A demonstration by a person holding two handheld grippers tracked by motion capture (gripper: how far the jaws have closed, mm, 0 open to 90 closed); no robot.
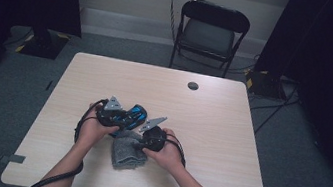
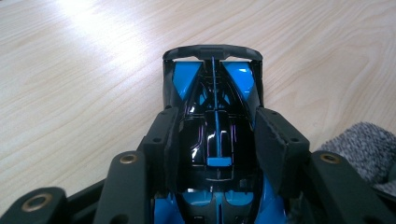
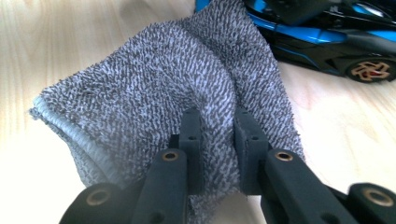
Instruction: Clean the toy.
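nearest the person's edge of the table (image 1: pixel 229 134), the right gripper (image 3: pixel 218 122) is clenched on a fold of the grey cloth (image 3: pixel 154 93), its two black jaws pinching a ridge of the nubbly fabric between them, the rest of the cloth spreading away and hanging loosely to one side. in the high view the cloth (image 1: pixel 127 150) lies bunched on the wood just in front of the person's hands, under and beside the right gripper (image 1: pixel 152 139). just beyond it, the left gripper (image 2: pixel 212 135) grasps the blue and black toy car (image 2: pixel 214 98) across its body, the pads pressed against both flanks around the dark cabin, the car pointing away from the hand. from above, the car (image 1: pixel 134 115) sits near the middle of the table with the left gripper (image 1: pixel 113 114) on it; whether its wheels rest on the wood or are lifted slightly i cannot tell. the cloth's far edge reaches close to the car's side, near a bronze wheel, though contact is not clear. the work in hand looks like wiping the car with the cloth, at the point where both things are secured but rubbing has not clearly begun. the next move probably calls for bringing the pinched cloth onto the bodywork while the left grip keeps the car steady. farther back, a dark folding chair (image 1: pixel 209 32) stands beyond the table.
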